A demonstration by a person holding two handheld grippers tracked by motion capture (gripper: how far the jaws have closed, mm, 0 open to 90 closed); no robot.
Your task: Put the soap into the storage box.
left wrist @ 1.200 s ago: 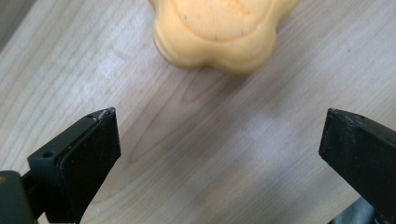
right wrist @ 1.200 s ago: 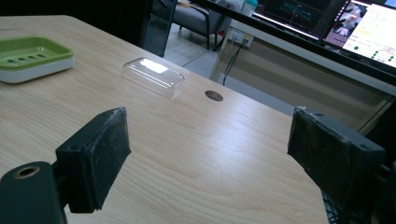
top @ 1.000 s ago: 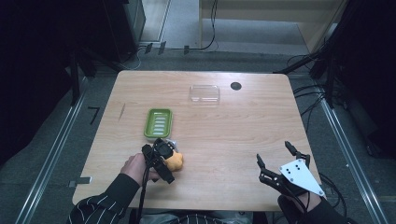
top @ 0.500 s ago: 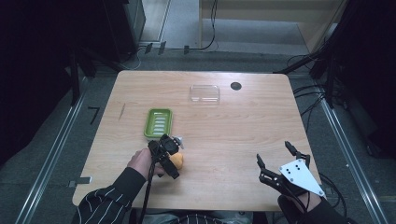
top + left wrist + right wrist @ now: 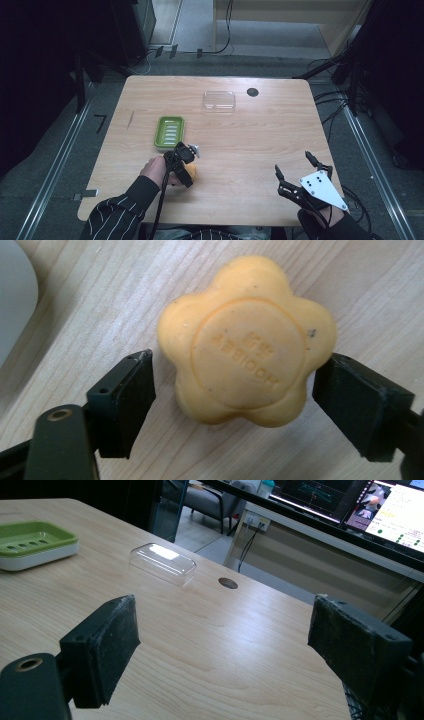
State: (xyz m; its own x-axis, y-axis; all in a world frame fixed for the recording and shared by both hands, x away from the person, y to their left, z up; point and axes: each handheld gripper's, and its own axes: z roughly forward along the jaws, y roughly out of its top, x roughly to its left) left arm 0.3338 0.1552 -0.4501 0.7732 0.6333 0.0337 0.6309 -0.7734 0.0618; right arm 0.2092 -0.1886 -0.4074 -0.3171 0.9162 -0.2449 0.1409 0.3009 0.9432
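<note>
Lying between left tool [image 5: 232, 405] jaws — orange soap [image 5: 245, 340].

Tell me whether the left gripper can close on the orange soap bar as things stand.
Probably yes. The left gripper is open with a jaw on each side of the flower-shaped orange soap bar, which lies flat on the table. Nothing sits between jaws and soap; the right jaw looks almost touching.

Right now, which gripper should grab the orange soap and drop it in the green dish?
Left. The left gripper straddles the orange soap, jaws open either side, beside the green dish. The right gripper hangs open over the table's near right corner, far from both.
</note>
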